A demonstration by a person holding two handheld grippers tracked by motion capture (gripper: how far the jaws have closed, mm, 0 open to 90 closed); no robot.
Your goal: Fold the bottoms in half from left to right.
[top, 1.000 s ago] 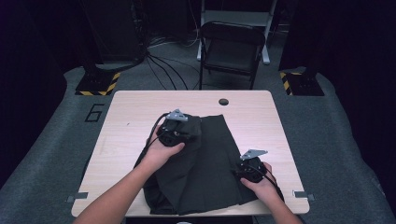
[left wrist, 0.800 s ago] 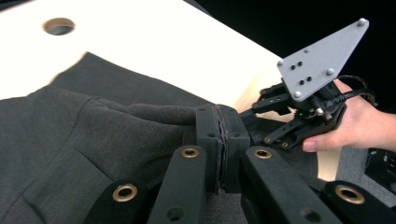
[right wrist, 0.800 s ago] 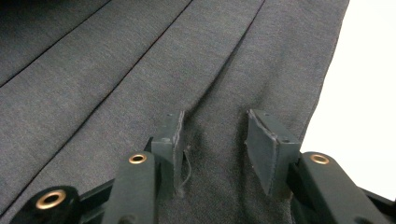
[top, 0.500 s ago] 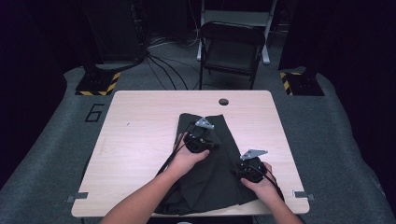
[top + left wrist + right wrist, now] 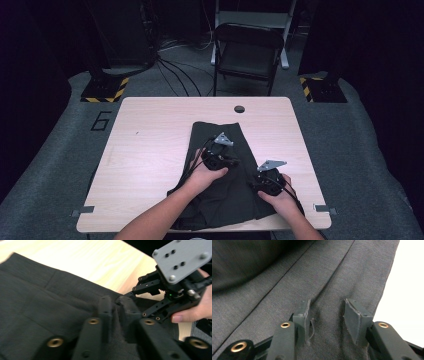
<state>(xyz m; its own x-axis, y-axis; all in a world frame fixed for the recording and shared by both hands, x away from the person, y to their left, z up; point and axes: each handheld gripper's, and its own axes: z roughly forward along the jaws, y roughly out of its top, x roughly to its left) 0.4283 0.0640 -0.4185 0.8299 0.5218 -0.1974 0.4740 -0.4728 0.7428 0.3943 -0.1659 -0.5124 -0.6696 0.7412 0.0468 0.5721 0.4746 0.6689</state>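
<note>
A dark cloth [image 5: 220,185] lies on the table [image 5: 150,150], over the near middle and right part, its far edge short of the round hole [image 5: 239,109] in the tabletop. Its near end reaches the table's front edge.

From the high view, my left gripper [image 5: 220,159] sits on the cloth near its middle, my left hand [image 5: 202,172] behind it. My right gripper [image 5: 267,182] rests on the cloth's right part, closer to me, with my right hand [image 5: 280,195] around it. That view is too coarse to show how either pair of jaws stands.

My left gripper view settles it for the left: my jaws have closed on a raised pinch of cloth [image 5: 50,307], the fabric bunched up between them. Beyond it I see my other gripper [image 5: 170,290] with its grey plate [image 5: 183,257], touching the cloth beside bare wood [image 5: 95,262].

In my right gripper view, my right gripper [image 5: 327,315] has its jaws spread apart, pressed flat on the cloth [image 5: 312,277], nothing caught between them. A seam runs diagonally past the left jaw, and the cloth's edge lies just beside the right jaw, with pale table [image 5: 409,290] past it.
</note>
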